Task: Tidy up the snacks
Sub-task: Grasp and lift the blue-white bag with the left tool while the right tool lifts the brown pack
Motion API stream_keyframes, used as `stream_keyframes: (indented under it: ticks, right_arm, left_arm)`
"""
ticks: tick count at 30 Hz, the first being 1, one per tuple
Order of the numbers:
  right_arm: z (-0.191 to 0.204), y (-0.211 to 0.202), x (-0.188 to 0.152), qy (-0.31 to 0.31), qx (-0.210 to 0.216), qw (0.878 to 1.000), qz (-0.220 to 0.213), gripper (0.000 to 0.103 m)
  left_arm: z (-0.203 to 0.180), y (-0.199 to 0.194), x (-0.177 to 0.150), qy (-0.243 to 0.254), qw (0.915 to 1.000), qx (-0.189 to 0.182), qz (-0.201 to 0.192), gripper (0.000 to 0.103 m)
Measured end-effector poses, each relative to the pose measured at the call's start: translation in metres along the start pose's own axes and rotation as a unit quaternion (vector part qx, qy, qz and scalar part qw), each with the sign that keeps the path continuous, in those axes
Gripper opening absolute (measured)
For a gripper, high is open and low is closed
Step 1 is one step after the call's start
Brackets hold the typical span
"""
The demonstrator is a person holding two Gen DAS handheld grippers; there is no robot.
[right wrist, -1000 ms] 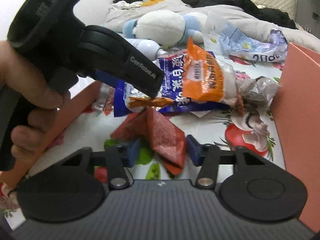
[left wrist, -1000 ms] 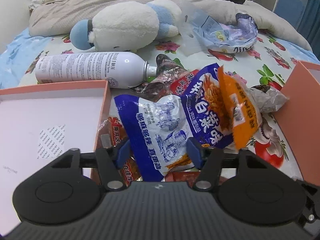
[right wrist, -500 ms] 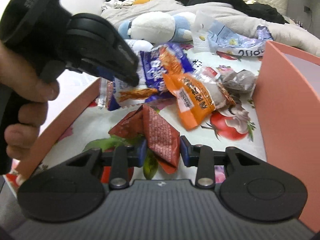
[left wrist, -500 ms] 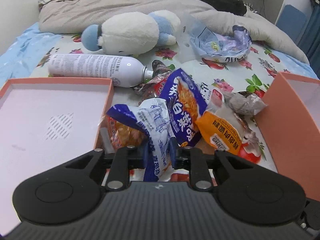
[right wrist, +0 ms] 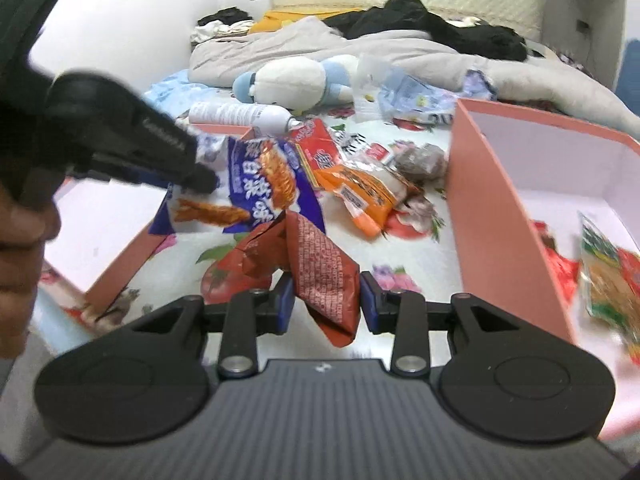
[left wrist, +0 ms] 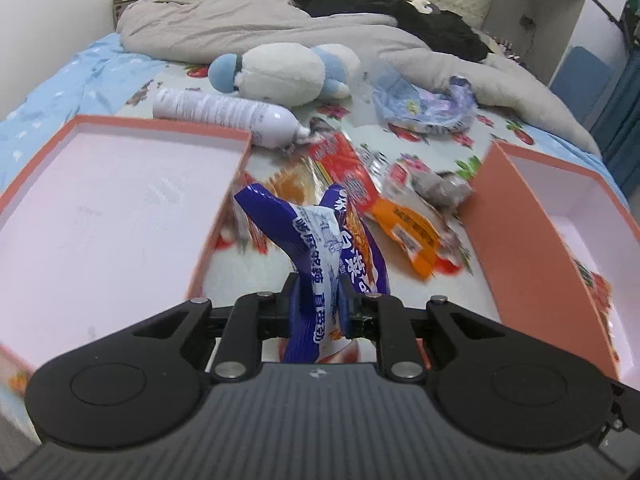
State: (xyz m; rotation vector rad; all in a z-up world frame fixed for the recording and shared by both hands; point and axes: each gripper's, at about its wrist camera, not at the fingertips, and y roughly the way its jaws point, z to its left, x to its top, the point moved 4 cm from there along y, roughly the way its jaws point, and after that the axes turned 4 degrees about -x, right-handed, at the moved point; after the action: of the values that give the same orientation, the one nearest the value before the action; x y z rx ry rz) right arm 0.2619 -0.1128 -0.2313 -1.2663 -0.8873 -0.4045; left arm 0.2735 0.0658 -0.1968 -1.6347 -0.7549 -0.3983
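My left gripper (left wrist: 320, 300) is shut on a blue and white snack bag (left wrist: 316, 248), lifted above the floral bedsheet; the same bag (right wrist: 260, 184) hangs from the left gripper (right wrist: 200, 180) in the right wrist view. My right gripper (right wrist: 324, 300) is shut on a dark red snack packet (right wrist: 320, 276), also raised off the bed. An orange packet (left wrist: 408, 224), a red packet (left wrist: 344, 164) and a grey packet (left wrist: 440, 188) lie in a pile between two pink boxes.
A shallow pink box (left wrist: 100, 200) sits at the left, bare inside. The deeper pink box (right wrist: 560, 184) at the right holds a few snacks (right wrist: 608, 276). A white bottle (left wrist: 224, 114), a plush toy (left wrist: 280, 74), a crumpled plastic bag (left wrist: 424, 108) and a grey duvet (left wrist: 280, 20) lie behind.
The left gripper closed on the blue bag and lifted it off the pile. The right gripper tightened on the red packet and raised it. Both pulled back from the pile.
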Motion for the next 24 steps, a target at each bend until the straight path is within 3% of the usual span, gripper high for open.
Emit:
stream_keyframes:
  ticks: [11, 24]
  right_arm:
    - [-0.002, -0.076, -0.016, -0.010, -0.022, 0.999, -0.027, 0.038]
    - [-0.040, -0.153, -0.007, 0.034, -0.054, 0.996, -0.063, 0.038]
  left_arm:
    - [-0.028, -0.082, -0.064, -0.007, 0.9995, -0.016, -0.025, 0.021]
    - [-0.066, -0.163, -0.077, 0.004, 0.9960, -0.062, -0.064, 0.021]
